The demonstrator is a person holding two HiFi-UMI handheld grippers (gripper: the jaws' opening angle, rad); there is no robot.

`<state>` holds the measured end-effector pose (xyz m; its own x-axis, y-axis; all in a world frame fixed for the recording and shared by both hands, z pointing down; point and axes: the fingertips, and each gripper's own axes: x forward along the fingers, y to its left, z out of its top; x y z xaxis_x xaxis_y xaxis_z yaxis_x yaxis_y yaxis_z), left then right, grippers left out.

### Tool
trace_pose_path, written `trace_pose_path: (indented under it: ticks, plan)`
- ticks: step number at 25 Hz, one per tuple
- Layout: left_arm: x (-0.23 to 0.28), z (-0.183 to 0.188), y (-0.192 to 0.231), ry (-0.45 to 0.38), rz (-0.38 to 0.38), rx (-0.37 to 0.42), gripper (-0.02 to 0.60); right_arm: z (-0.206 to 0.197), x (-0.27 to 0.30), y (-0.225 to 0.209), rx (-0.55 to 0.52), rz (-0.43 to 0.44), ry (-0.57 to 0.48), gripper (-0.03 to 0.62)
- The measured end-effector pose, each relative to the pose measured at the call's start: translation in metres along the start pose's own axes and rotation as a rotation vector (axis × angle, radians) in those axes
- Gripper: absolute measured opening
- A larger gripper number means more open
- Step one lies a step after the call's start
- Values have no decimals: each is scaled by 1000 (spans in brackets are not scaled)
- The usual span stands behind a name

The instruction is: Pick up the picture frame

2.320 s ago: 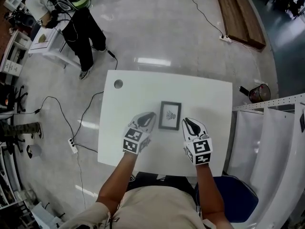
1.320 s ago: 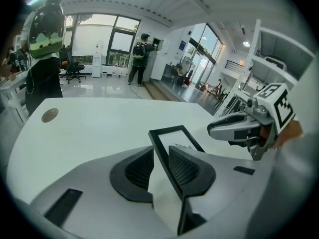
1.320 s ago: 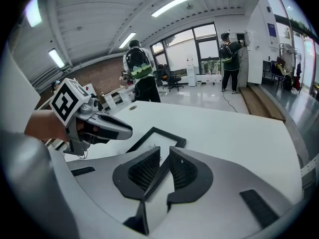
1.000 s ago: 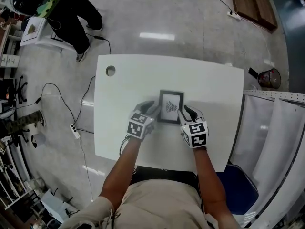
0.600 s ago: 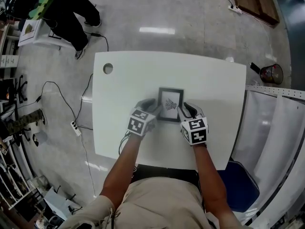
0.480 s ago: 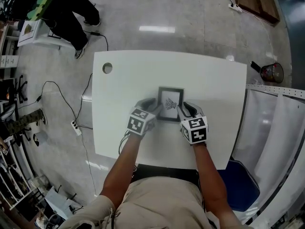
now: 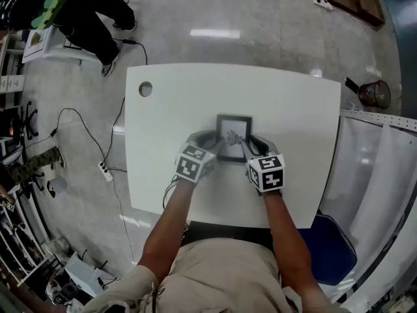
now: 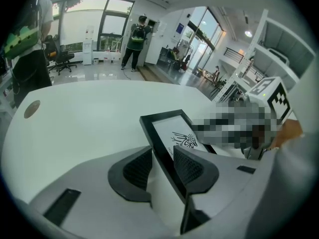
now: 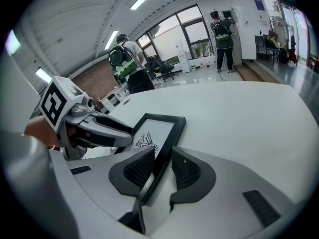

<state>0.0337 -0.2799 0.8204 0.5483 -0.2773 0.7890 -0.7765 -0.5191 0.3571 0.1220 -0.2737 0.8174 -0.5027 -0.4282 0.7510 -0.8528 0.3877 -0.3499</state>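
Observation:
A small black picture frame [image 7: 234, 137] with a drawing in it lies on the white table [image 7: 176, 109]. My left gripper [image 7: 213, 141] reaches in from the near left. In the left gripper view the frame's [image 8: 174, 133] left edge runs between that gripper's [image 8: 163, 168] jaws, which are closing; a gap shows at the left pad. My right gripper [image 7: 250, 146] comes from the near right. In the right gripper view its [image 9: 162, 169] pads straddle the frame's [image 9: 155, 133] right edge with thin gaps.
A round hole [image 7: 145, 89] is in the table's far left corner. A person [image 7: 91, 18] stands on the floor beyond it. Cables and a power strip [image 7: 104, 169] lie left of the table. A blue chair [image 7: 333, 246] and white partitions [image 7: 384, 175] are at the right.
Both grippers have closed in from beside the frame, and their tips now sit over its left and right edges. The right gripper has sunk a little. The frame has not moved.

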Motion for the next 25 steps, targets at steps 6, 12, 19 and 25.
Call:
trace_pose_path:
  ticks: [6, 12, 19, 25]
  plan:
    - [0, 2, 3, -27, -1, -59, 117, 1, 2, 1, 29, 0, -3, 101]
    - [0, 4, 0, -85, 30, -82, 97, -2, -2, -1, 36, -22, -12, 101]
    - [-5, 11, -8, -113, 31, -61, 91, -1, -12, -2, 34, -43, -48, 100]
    - [-16, 22, -10, -153, 43, -43, 87, 12, -22, 2, 17, -61, -92, 100]
